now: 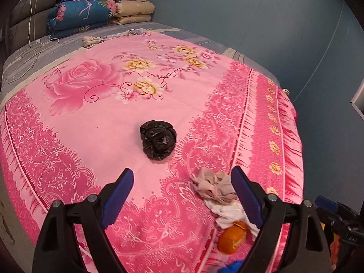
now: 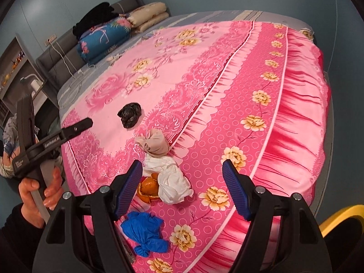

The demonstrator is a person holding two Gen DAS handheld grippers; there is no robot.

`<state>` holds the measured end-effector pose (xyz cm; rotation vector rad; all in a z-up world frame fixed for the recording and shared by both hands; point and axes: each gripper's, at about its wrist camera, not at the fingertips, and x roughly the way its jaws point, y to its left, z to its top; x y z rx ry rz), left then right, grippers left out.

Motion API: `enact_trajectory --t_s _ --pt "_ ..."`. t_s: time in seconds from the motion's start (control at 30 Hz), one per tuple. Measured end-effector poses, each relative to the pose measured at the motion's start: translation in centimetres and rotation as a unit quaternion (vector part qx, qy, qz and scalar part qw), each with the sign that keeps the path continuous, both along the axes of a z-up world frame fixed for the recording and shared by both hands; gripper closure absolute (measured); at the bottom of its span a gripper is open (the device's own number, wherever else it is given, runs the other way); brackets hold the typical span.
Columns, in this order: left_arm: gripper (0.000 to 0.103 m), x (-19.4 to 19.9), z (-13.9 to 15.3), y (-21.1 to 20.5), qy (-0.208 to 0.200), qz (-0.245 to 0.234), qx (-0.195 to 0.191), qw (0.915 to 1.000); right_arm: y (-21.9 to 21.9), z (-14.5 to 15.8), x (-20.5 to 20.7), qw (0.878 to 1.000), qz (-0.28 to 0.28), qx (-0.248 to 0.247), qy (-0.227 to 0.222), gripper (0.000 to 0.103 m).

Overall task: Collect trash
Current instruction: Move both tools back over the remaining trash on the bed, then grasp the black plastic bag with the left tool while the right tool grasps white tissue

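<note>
Lying on the pink floral bedspread (image 2: 261, 72), a row of trash is seen — a black crumpled bag (image 2: 130, 114) farthest, then a beige wad (image 2: 155, 145), white tissue (image 2: 171, 182), orange peel (image 2: 147, 187) and a blue glove (image 2: 144, 232) nearest. The left gripper (image 1: 182, 188) is held wide open above the bedspread, nothing between its jaws. The right gripper (image 2: 182, 182) is likewise parted and empty — poised over the tissue.
</note>
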<state>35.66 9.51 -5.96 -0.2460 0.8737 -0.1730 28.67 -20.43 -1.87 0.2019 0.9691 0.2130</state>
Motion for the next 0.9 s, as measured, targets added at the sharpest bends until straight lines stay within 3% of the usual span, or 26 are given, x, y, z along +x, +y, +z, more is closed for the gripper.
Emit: enact_trajectory --t_s 0.47,0.9 --pt "0.019 7.4 -4.9 2.3 0.044 0.021 -0.003 0.9988 5.5 -4.8 4.1 0.996 0.055 -0.043 0.058 0.034" --pt "0.019 11.3 -7.9 2.1 0.066 0.021 0.005 0.9976 8.2 -9.5 6.5 0.988 0.085 -0.073 0.107 0.034"
